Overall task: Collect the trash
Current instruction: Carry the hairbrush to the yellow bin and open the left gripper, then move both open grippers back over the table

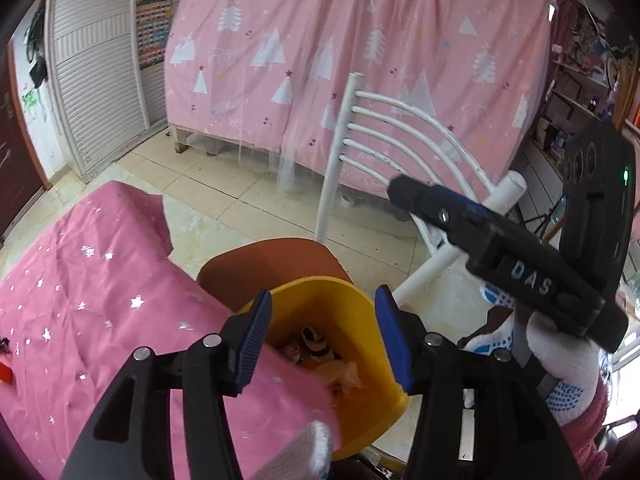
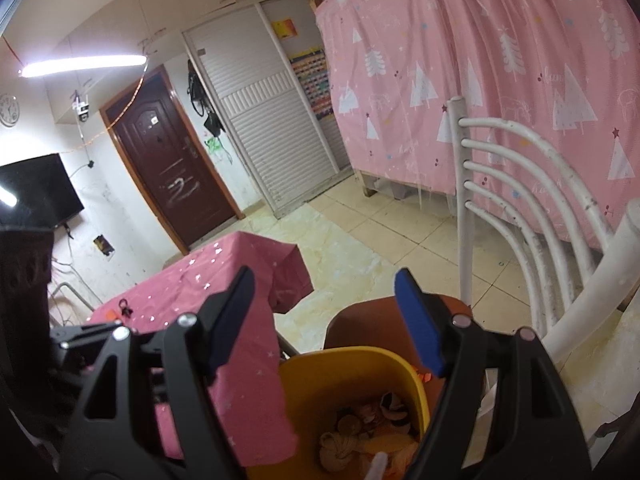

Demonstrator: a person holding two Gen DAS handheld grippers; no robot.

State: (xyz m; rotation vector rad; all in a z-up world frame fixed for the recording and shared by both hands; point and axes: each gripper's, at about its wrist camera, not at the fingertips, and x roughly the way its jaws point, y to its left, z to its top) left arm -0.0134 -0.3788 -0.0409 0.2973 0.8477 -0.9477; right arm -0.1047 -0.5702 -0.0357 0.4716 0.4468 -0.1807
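Closest in the left wrist view, the left gripper (image 1: 324,336) hangs over the yellow bin (image 1: 344,308), its two blue-padded fingers (image 1: 254,340) standing apart with nothing pressed between them; the bin's open mouth shows in the gap, and the trash (image 1: 320,354) inside it, crumpled wrappers and peel-like scraps in orange, tan and black-and-white, lies below and between the pads without touching either. A white knitted glove tip (image 1: 316,448) shows at the bottom edge of that view. To the left of the bin the pink star-printed cloth (image 1: 92,300) covers the tabletop, its edge draped just beside the bin's rim, and a small dark scrap and something red sit at the cloth's far left edge, too small to tell what they are. In the right wrist view the right gripper (image 2: 328,316) also has its fingers (image 2: 420,320) spread wide and empty; the bin (image 2: 344,372) sits lower in that picture, beneath the gap and nearer the right-hand pad, with the trash (image 2: 368,420) heaped in its bottom. From the left wrist camera the right gripper's black body (image 1: 520,256) is seen to the right, held by a hand in a white glove with blue dots (image 1: 560,360). Just behind the bin is a brown seat (image 1: 272,260), and beyond it the white metal chair back (image 1: 384,136) with curved rungs. Farther off lie the tiled floor (image 1: 224,188) and the pink tree-patterned curtain (image 1: 360,52); a white slatted wardrobe (image 2: 272,128), a dark brown door (image 2: 176,176) and a black screen (image 2: 36,188) show farthest away.
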